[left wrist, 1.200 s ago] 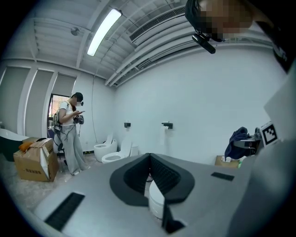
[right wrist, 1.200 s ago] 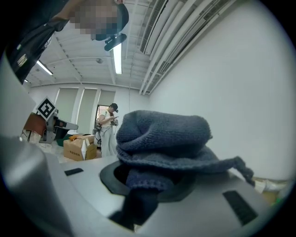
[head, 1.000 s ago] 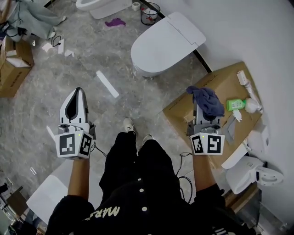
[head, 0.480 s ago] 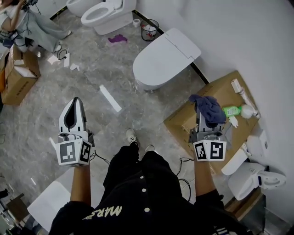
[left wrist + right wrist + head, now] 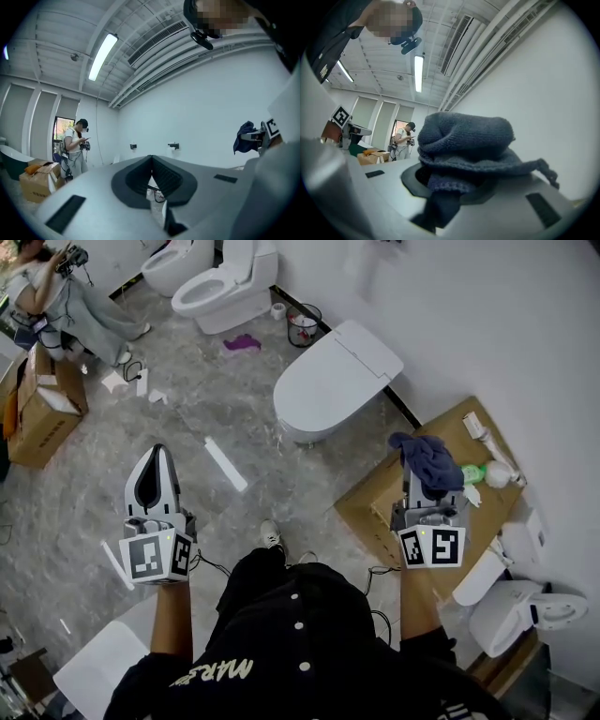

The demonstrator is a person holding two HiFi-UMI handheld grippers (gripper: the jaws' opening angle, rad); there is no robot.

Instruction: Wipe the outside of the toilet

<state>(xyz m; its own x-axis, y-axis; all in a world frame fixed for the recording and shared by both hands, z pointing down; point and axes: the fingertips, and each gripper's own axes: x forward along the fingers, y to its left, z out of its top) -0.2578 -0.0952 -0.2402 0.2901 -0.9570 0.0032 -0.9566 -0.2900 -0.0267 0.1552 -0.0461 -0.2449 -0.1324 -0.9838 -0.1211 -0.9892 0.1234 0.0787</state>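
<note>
The white toilet [image 5: 337,379], lid down, stands against the wall ahead of me, well beyond both grippers. My right gripper [image 5: 423,476] is shut on a dark blue cloth [image 5: 425,458] that bunches over its jaws, held above a cardboard box [image 5: 375,498]. The right gripper view shows the cloth [image 5: 464,140] heaped over the right gripper [image 5: 443,185], hiding the fingertips. My left gripper [image 5: 158,454] hangs over the grey floor to the toilet's left, shut with nothing in it. Seen from the left gripper view, the left gripper [image 5: 151,160] has its jaws meeting, and the cloth [image 5: 244,137] shows far right.
A green bottle [image 5: 472,472] and white fittings lie on the box. A white strip [image 5: 225,465] lies on the floor between me and the toilet. Two more toilets [image 5: 225,287], a bin [image 5: 302,329], a purple rag [image 5: 242,343], a seated person [image 5: 56,296] and a carton [image 5: 42,404] are beyond.
The head view has tilted up, so the toilet sits lower in frame and more of the room shows. Both grippers hold about the same pose; the cloth stays gripped.
</note>
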